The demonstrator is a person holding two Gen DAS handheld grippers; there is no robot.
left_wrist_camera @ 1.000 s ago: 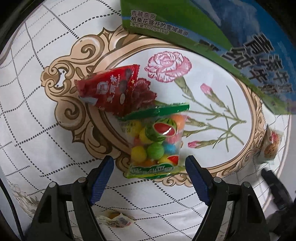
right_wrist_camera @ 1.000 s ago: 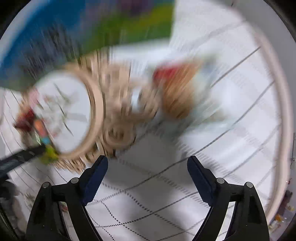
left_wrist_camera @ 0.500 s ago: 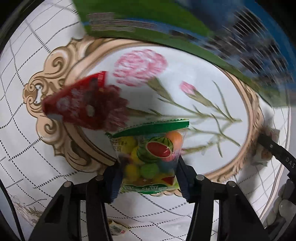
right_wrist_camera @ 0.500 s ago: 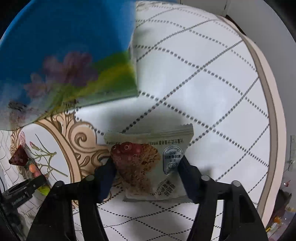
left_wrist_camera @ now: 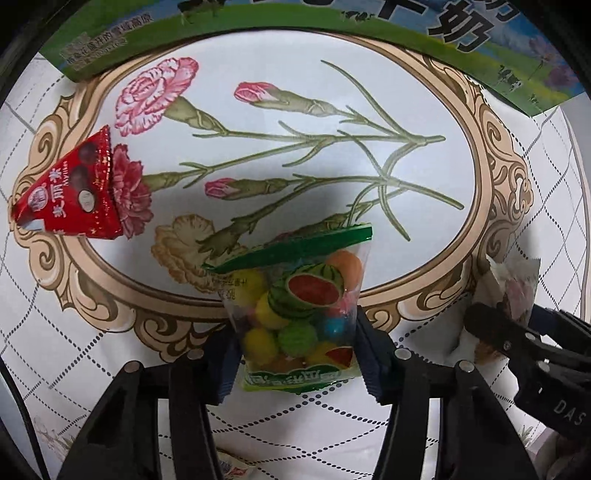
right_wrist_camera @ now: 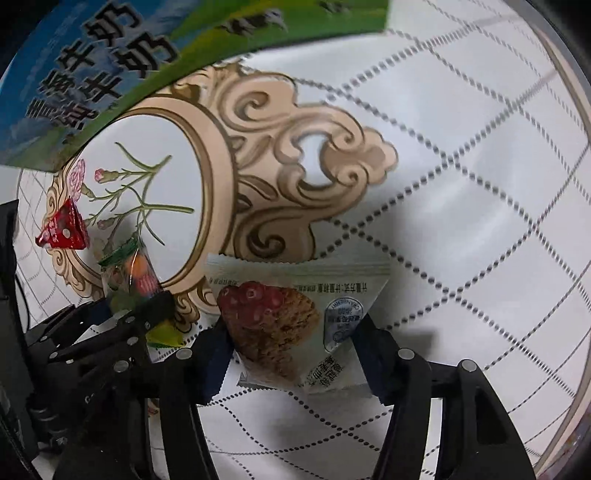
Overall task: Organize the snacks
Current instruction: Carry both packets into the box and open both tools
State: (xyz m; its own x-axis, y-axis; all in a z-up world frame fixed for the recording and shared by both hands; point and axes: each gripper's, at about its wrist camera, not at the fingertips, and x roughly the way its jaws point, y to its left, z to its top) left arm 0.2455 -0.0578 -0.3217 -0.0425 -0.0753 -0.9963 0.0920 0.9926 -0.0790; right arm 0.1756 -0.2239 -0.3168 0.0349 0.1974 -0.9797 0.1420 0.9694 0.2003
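My left gripper (left_wrist_camera: 295, 354) is shut on a clear candy bag (left_wrist_camera: 299, 314) with a green top and coloured balls, held above the tablecloth. It also shows in the right wrist view (right_wrist_camera: 129, 277). My right gripper (right_wrist_camera: 291, 350) is shut on a pale cookie packet (right_wrist_camera: 291, 317) with a red-berry biscuit picture, lifted off the cloth. The packet shows at the right edge of the left wrist view (left_wrist_camera: 513, 288). A red triangular chocolate pack (left_wrist_camera: 70, 195) lies on the cloth at the left, also in the right wrist view (right_wrist_camera: 62, 229).
A large blue and green milk carton box (left_wrist_camera: 332, 22) stands along the far side, also in the right wrist view (right_wrist_camera: 110, 55). The round table (right_wrist_camera: 480, 184) has a white cloth with dotted lattice and a floral oval. A small wrapper (left_wrist_camera: 232, 469) lies under the left gripper.
Both grippers have risen with their snacks held. The left one drew back right from the red pack; the right one swung so the left gripper now shows beside it.
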